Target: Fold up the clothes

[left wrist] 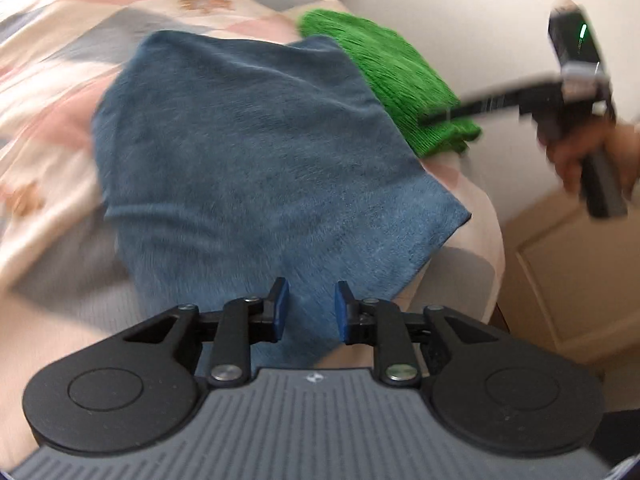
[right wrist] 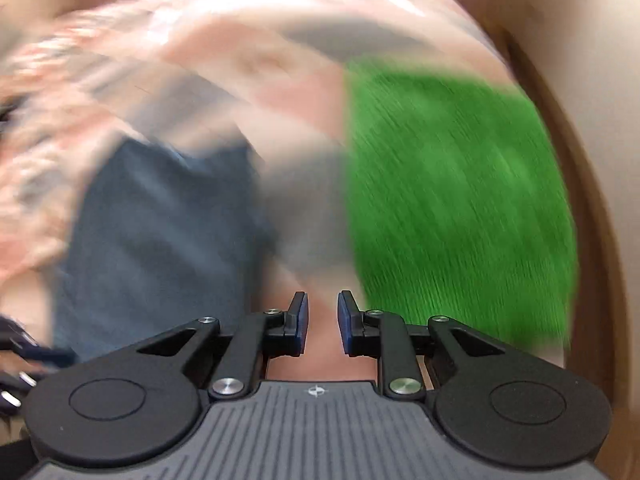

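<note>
Item: blue plush folded cloth (left wrist: 256, 168), lying flat on the bed's pastel patchwork bedspread (left wrist: 60, 80). Its long axis runs from your left gripper (left wrist: 308, 306) away up the bed; its near right corner reaches toward the bed's right edge.

Adjacent: bright green ribbed knit garment (left wrist: 392, 84), folded, at the bed's right edge, just beside the blue cloth's far right side and partly tucked under it. In the right wrist view it is heavily blurred (right wrist: 460, 200).

Left gripper: blue-padded fingers spread, hovering over the blue cloth's near end, pinching nothing.

Right gripper (right wrist: 323, 322): fingers apart, empty, over the bedspread between the two garments. Your hand (left wrist: 580, 160) holds it beyond the bed's right edge.
</note>
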Tool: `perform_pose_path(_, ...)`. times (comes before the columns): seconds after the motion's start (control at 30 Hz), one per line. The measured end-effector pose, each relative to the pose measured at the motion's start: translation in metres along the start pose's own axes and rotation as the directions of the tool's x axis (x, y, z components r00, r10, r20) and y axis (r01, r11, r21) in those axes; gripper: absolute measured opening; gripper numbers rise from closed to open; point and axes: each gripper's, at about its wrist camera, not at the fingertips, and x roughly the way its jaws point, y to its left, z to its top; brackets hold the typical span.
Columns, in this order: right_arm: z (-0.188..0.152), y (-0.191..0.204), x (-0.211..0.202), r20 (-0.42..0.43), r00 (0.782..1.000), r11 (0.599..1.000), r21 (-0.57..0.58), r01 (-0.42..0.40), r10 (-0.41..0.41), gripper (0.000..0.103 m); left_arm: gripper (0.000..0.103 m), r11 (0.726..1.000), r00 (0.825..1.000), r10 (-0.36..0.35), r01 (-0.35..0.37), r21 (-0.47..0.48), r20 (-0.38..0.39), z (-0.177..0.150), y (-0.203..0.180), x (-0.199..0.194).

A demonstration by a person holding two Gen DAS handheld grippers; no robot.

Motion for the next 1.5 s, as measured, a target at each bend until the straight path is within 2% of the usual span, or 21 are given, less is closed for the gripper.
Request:
perform_pose_path(0.03,0.017,0.006,0.003,0.005,0.997,0.996,-0.038,-0.077,0.077,0.029,0.023,0.997,1.0,0.018,-0.016,-0.079,0.025,-0.002,0.003,-0.006)
perform_pose_path(0.1,0.049,0.023,0.015,0.008,0.979,0.973,-0.11,-0.203,0.205,0.051,0.031,0.962,0.995,0.065,-0.041,-0.271,0.082,-0.011,0.018,-0.02)
perform_pose_path(0.2,0.096,0.051,0.057,-0.039,0.944,0.929,-0.17,-0.329,0.327,0.063,0.033,0.843,0.98,0.143,-0.048,-0.536,0.138,-0.032,0.047,-0.037)
perform_pose_path(0.23,0.112,0.06,0.072,-0.058,0.93,0.911,-0.186,-0.367,0.363,0.066,0.039,0.804,0.979,0.146,-0.032,-0.593,0.144,-0.041,0.056,-0.038)
perform_pose_path(0.33,0.147,0.086,0.125,-0.163,0.907,0.875,-0.242,-0.418,0.389,0.071,0.059,0.699,0.979,0.078,0.082,-0.71,0.19,-0.068,0.077,-0.026)
perform_pose_path(0.37,0.151,0.096,0.14,-0.222,0.895,0.867,-0.244,-0.435,0.387,0.071,0.06,0.672,0.974,0.072,0.111,-0.732,0.214,-0.074,0.079,-0.02)
perform_pose_path(0.43,0.15,0.106,0.158,-0.313,0.86,0.841,-0.246,-0.483,0.403,0.038,0.056,0.649,0.965,0.084,0.138,-0.749,0.25,-0.079,0.081,-0.012)
perform_pose_path(0.5,0.148,0.106,0.167,-0.334,0.864,0.84,-0.27,-0.471,0.377,0.012,0.039,0.673,0.96,0.117,0.112,-0.731,0.255,-0.078,0.078,-0.01)
perform_pose_path(0.57,0.147,0.093,0.171,-0.302,0.89,0.865,-0.269,-0.424,0.342,0.0,0.033,0.711,0.955,0.151,0.074,-0.7,0.254,-0.076,0.072,-0.01)
perform_pose_path(0.67,0.158,0.059,0.198,-0.26,0.943,0.938,-0.22,-0.267,0.207,0.0,0.031,0.767,0.957,0.184,0.002,-0.642,0.223,-0.076,0.064,-0.011)
perform_pose_path(0.73,0.166,0.04,0.195,-0.249,0.934,0.944,-0.144,-0.297,0.256,0.0,0.031,0.79,0.957,0.224,-0.066,-0.61,0.186,-0.069,0.059,-0.011)
perform_pose_path(0.8,0.171,0.034,0.166,-0.178,0.944,0.939,-0.154,-0.307,0.279,0.0,0.03,0.805,0.952,0.26,-0.121,-0.581,0.161,-0.059,0.054,-0.013)
perform_pose_path(0.83,0.17,0.03,0.147,-0.131,0.953,0.942,-0.163,-0.294,0.275,0.001,0.025,0.814,0.947,0.281,-0.148,-0.562,0.156,-0.054,0.05,-0.017)
perform_pose_path(0.93,0.153,0.016,0.084,0.018,0.961,0.942,-0.204,-0.268,0.277,0.013,0.024,0.843,0.919,0.347,-0.217,-0.492,0.188,-0.037,0.035,-0.039)
perform_pose_path(1.0,0.124,0.014,0.051,0.052,0.957,0.927,-0.267,-0.264,0.287,0.014,0.024,0.857,0.911,0.342,-0.201,-0.475,0.23,-0.022,0.034,-0.05)
perform_pose_path(1.1,0.075,0.026,0.039,0.041,0.964,0.915,-0.327,-0.236,0.264,0.014,0.024,0.897,0.909,0.309,-0.18,-0.405,0.281,0.012,0.035,-0.048)
perform_pose_path(1.2,0.042,0.032,0.058,0.018,0.968,0.932,-0.276,-0.236,0.25,0.012,0.024,0.946,0.923,0.233,-0.143,-0.291,0.307,0.058,0.041,-0.018)
perform_pose_path(1.27,0.039,0.019,0.071,0.04,0.975,0.951,-0.234,-0.202,0.217,0.0,0.025,0.967,0.938,0.178,-0.111,-0.228,0.298,0.085,0.049,0.011)
perform_pose_path(1.33,0.039,0.002,0.084,0.049,0.982,0.973,-0.151,-0.173,0.183,0.0,0.023,0.973,0.952,0.181,-0.137,-0.186,0.247,0.101,0.057,0.044)
perform_pose_path(1.4,0.044,-0.017,0.089,0.048,0.981,0.982,-0.02,-0.185,0.186,0.0,0.01,0.967,0.95,0.223,-0.188,-0.171,0.218,0.106,0.063,0.063)
perform_pose_path(1.5,0.049,-0.016,0.07,0.121,0.969,0.976,-0.001,-0.216,0.214,0.002,0.008,0.968,0.947,0.225,-0.191,-0.162,0.229,0.113,0.057,0.056)
